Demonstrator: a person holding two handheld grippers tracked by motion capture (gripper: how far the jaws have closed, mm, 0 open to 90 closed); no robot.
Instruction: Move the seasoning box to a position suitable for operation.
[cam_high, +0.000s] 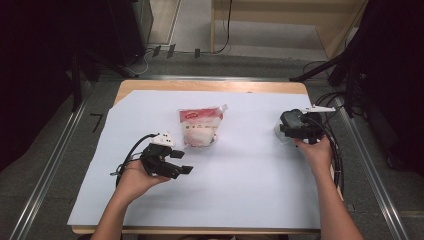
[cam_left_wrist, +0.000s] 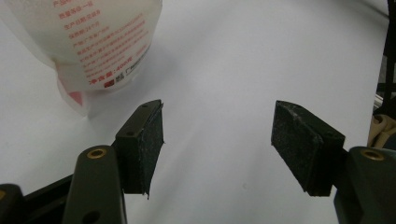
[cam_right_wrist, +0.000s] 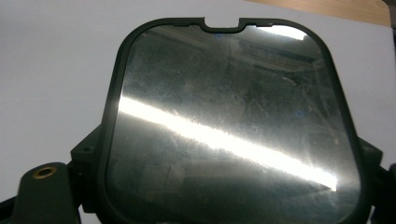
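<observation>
Soft translucent plastic pouch (cam_high: 199, 127) with red print, mid-frame on the white-covered table (cam_high: 240, 175), looks floppy and slippery, best pinched at its top seam; the left claw (cam_high: 181, 161) gapes wide and empty, while the right claw (cam_high: 286, 131) clamps a glossy black-rimmed tray (cam_right_wrist: 231, 126).

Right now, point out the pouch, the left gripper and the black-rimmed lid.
pouch (cam_high: 200, 127), high view, white middle.
left gripper (cam_left_wrist: 217, 142), left gripper view, gap between open pads.
black-rimmed lid (cam_right_wrist: 229, 126), right gripper view, shiny centre.

a wooden table (cam_high: 210, 85) covered by a white paper sheet (cam_high: 235, 170) stands on grey carpet floor (cam_high: 55, 165). metal rails (cam_high: 47, 170) run along both sides. behind it, a pale wooden frame (cam_high: 280, 20), trailing cables (cam_high: 227, 30), and dark equipment (cam_high: 385, 60).
</observation>
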